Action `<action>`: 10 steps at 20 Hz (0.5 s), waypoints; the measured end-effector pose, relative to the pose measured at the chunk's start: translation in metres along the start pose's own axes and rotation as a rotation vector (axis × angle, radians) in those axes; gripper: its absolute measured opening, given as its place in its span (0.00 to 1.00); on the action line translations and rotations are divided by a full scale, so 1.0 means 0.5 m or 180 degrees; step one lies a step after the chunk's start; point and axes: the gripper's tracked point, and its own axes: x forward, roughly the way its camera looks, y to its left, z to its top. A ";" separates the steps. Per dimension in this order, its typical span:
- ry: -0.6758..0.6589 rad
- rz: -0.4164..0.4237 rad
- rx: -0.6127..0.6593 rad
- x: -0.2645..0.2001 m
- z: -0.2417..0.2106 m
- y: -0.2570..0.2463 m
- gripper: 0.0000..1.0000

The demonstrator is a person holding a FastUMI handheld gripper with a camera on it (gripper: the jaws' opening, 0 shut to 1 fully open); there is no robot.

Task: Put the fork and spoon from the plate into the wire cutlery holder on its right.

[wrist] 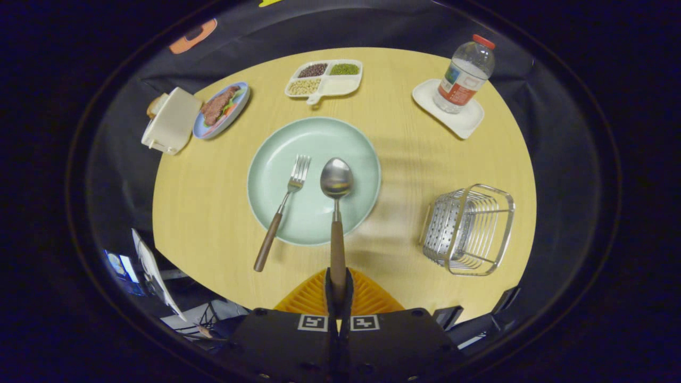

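I've got the spoon [336,213] clenched by its handle in my jaws, ready 4 the holder [468,229] at right; fork [282,213] waits on plate [266,159].

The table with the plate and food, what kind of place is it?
Probably a pretend dining table set up in a test booth. The wooden table holds a plate with a fork, and the gripper is shut on the spoon.

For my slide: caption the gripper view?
Gripper shut on spoon handle; fork on plate.
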 end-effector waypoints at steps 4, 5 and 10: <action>-0.0137 0.0021 0.0033 -0.103 -0.002 -0.045 0.01; -0.0158 0.0016 0.0056 -0.126 -0.005 -0.061 0.01; -0.0158 -0.0128 0.0257 -0.198 -0.032 -0.182 0.01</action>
